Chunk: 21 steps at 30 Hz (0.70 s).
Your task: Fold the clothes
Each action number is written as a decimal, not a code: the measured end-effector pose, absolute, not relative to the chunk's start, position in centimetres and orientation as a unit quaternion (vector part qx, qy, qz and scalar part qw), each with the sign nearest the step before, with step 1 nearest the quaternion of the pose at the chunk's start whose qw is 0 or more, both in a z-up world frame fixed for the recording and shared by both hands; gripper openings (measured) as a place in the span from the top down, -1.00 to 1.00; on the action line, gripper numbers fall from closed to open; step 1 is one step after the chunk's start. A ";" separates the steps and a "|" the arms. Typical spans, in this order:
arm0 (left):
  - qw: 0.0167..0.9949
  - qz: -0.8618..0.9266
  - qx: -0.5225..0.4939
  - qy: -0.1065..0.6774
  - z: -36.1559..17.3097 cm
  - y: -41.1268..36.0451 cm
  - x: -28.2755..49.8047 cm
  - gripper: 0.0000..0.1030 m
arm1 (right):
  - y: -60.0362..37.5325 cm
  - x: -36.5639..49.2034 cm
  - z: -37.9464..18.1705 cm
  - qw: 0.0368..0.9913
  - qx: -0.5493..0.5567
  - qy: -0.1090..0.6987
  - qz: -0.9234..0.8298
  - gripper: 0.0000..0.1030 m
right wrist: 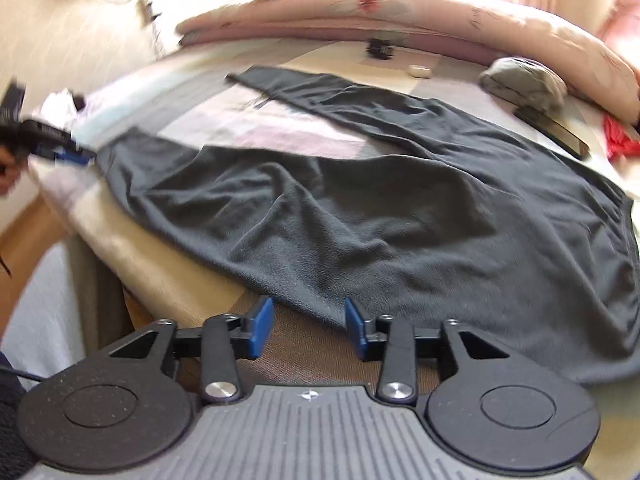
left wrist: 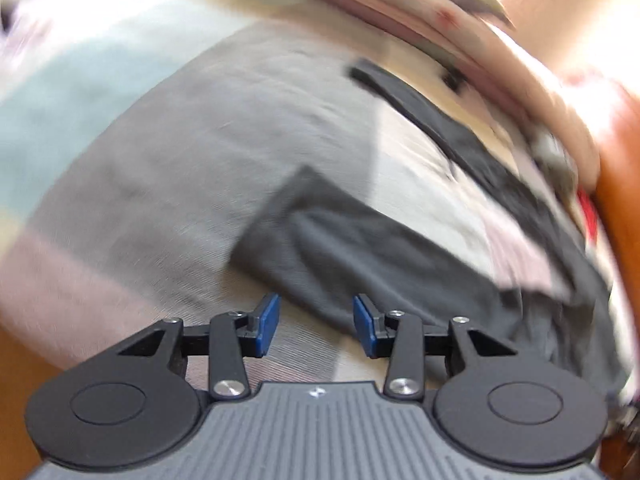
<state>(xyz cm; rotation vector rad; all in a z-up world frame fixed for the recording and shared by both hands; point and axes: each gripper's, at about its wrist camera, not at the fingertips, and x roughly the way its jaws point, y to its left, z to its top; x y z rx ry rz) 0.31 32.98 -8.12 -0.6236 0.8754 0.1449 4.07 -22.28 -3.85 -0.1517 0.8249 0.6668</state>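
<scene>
Both empty: left gripper (left wrist: 316,326) & right gripper (right wrist: 309,328) jaws apart. Risk: trousers (right wrist: 400,216) hem bunching, sliding off bed (right wrist: 168,280) edge if pinched shallow.

No legible text, label, brand, or number appears in either view. The only mark is a small white emblem (right wrist: 310,395) on each gripper's ribbed housing; it contains no readable characters.

You have dark charcoal-grey trousers (right wrist: 400,200) on a bed sheet (right wrist: 256,120) of big pale blocks: pink, cream, light blue and grey. Your right gripper (right wrist: 309,328) and left gripper (left wrist: 316,326) are black with blue pads. At the bed's far edge, the quilt (right wrist: 400,12) is pink with a red flower print, with a grey bundle (right wrist: 524,84) and something red (right wrist: 618,136) near it.
</scene>
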 end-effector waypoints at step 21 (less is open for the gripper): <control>0.877 0.122 -0.327 0.329 -10.8 34.4 3.2 0.75 | -24.0 4.8 -3.0 0.885 0.048 0.376 0.271 -0.12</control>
